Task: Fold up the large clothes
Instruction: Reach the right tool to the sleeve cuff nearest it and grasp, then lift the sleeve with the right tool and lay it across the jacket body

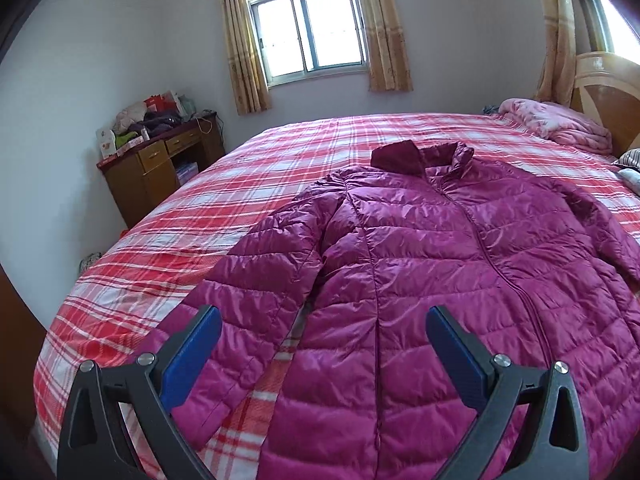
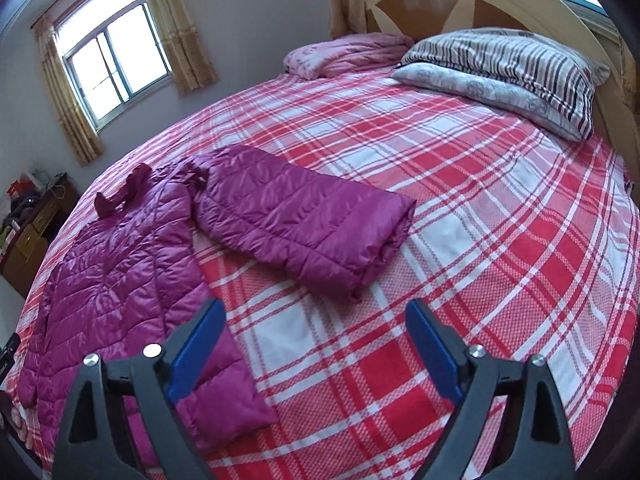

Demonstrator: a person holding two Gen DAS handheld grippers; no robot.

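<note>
On the plaid bed [image 1: 280,152] your magenta puffer jacket [image 1: 420,248] lies flat, front up, zipped, collar toward the window [image 1: 308,28], both sleeves spread. Your left gripper [image 1: 324,344] hangs with its jaws wide apart and nothing between them, above the gap between the near sleeve and the jacket's body, close to the hem. Your right gripper [image 2: 314,334] is likewise spread and empty, over bare bedding; the far sleeve [image 2: 304,224] lies ahead of it and the hem corner sits just beside its left finger. Watch the slick quilted shell: a shallow pinch would likely slip off or catch only the top layer, so the fold would drag crooked. Reaching for the sleeve unevenly could also bunch the bedding beneath it.
</note>
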